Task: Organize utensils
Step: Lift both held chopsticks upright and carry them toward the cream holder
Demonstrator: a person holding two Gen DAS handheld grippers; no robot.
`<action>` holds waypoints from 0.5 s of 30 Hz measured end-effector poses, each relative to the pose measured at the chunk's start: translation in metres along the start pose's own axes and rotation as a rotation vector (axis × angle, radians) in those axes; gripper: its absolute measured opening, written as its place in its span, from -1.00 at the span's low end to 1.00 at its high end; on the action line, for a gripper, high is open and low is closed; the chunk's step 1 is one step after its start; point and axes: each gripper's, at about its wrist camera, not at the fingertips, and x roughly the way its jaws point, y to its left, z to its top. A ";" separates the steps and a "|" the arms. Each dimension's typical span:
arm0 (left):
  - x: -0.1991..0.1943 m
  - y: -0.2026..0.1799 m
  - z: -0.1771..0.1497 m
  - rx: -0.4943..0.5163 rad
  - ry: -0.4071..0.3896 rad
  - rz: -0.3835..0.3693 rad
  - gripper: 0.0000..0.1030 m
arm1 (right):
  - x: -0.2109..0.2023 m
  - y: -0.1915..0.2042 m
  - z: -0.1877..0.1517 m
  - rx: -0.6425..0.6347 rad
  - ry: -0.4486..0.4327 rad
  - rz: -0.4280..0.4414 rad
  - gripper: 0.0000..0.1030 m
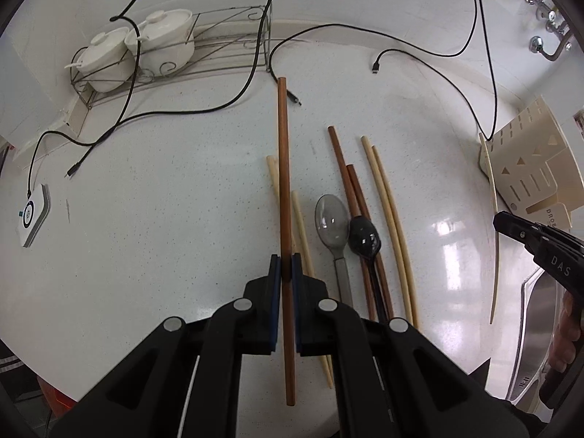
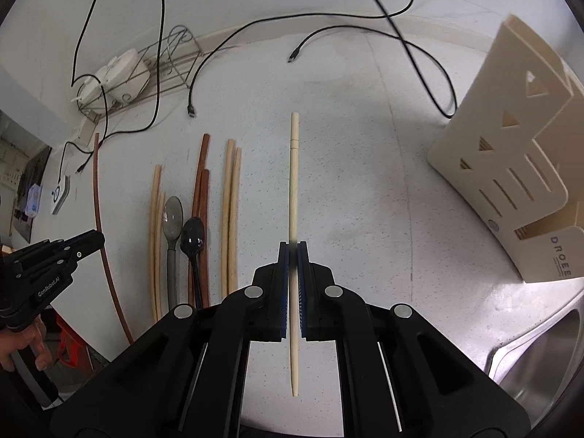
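My left gripper (image 1: 285,262) is shut on a long brown chopstick (image 1: 283,168) and holds it above the white counter. My right gripper (image 2: 293,250) is shut on a pale bamboo chopstick (image 2: 293,182), also held off the counter. On the counter lie a grey spoon (image 1: 331,219), a black spoon (image 1: 364,239), two brown chopsticks (image 1: 345,175) and several pale chopsticks (image 1: 383,189). The same group shows in the right wrist view, with the grey spoon (image 2: 173,215) and black spoon (image 2: 193,237). The right gripper shows at the right edge of the left wrist view (image 1: 511,226).
A cream slotted utensil holder (image 2: 511,168) stands at the right, also seen in the left wrist view (image 1: 533,168). A steel sink (image 2: 540,357) is at the lower right. Black cables (image 1: 182,113) cross the counter. A wire rack with white pots (image 1: 138,47) stands at the back left.
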 end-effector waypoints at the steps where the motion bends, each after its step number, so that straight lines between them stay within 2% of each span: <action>1: -0.003 -0.006 0.003 0.007 -0.012 -0.005 -0.89 | -0.007 -0.005 0.000 0.014 -0.019 -0.001 -0.92; 9: -0.035 -0.036 0.022 0.074 -0.103 -0.049 -0.89 | -0.049 -0.040 0.002 0.113 -0.158 -0.010 -0.92; 15: -0.065 -0.065 0.040 0.142 -0.185 -0.086 -0.89 | -0.092 -0.065 -0.004 0.156 -0.327 -0.029 -0.92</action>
